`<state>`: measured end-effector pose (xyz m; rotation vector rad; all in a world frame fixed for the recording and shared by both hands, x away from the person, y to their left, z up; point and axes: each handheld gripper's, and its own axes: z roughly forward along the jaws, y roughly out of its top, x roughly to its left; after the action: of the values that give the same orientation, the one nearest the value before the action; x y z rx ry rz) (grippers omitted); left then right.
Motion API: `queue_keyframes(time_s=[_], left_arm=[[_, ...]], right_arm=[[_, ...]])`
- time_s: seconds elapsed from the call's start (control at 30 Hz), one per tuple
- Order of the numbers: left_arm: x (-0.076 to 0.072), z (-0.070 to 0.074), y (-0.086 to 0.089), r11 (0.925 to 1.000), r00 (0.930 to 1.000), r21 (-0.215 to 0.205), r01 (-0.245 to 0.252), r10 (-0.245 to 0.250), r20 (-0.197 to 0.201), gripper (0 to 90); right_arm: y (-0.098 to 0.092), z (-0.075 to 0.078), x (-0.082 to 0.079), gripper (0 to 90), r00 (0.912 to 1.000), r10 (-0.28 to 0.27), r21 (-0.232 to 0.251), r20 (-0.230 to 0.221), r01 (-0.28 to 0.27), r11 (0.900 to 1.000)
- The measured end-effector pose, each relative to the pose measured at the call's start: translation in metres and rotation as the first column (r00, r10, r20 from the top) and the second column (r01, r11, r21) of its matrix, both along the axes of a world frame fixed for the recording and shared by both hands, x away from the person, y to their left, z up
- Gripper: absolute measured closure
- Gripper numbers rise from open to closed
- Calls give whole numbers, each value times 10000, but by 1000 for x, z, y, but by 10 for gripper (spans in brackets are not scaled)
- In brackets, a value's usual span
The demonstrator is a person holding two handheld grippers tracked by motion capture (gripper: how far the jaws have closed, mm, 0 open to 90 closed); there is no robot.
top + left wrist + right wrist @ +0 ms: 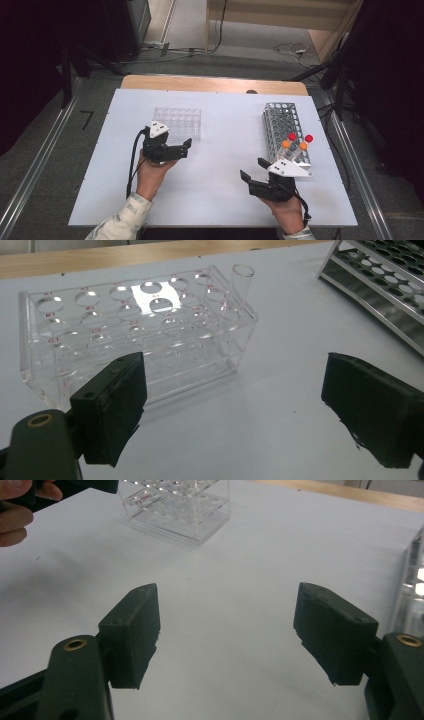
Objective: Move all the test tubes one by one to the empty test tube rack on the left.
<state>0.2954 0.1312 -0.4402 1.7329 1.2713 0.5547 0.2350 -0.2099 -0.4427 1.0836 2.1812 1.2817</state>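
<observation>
A clear acrylic tube rack (177, 122) stands on the white tabletop at left of centre. One clear, uncapped tube (241, 287) sits in its corner hole. My left gripper (186, 149) lies just in front of this rack, jaws wide apart and pointing right; in the left gripper view the left gripper (232, 385) has nothing between its pads. A metal rack (282, 125) at the right holds two red-capped tubes (308, 139) and two orange-capped tubes (286, 144) at its near end. My right gripper (253, 170) is open and empty over bare table, just left of that end.
The white board (215, 195) covers a wooden table whose far edge (210, 84) shows behind it. Bare surface lies between the two racks. The hand holding the left gripper (12, 517) appears at the top left of the right gripper view, near the acrylic rack (175, 505).
</observation>
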Motion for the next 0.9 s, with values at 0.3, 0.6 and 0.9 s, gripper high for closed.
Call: queue_keyframes(time_s=[0.3, 0.6, 0.9], left_arm=[[-3, 4, 7, 9996, 9998, -195, -184, 186, 122, 94], [-3, 3, 6, 9998, 9996, -17, -219, 220, 201, 85], [-3, 1, 6, 9998, 9997, 6, -201, 201, 103, 84]], right_arm=[[-28, 4, -11, 251, 9988, -483, 60, 125, 483, 9988], [-52, 7, -17, 252, 9940, -1072, 98, 236, 1070, 9942], [-85, 7, -22, 256, 9788, -2031, 373, 266, 2021, 9787]])
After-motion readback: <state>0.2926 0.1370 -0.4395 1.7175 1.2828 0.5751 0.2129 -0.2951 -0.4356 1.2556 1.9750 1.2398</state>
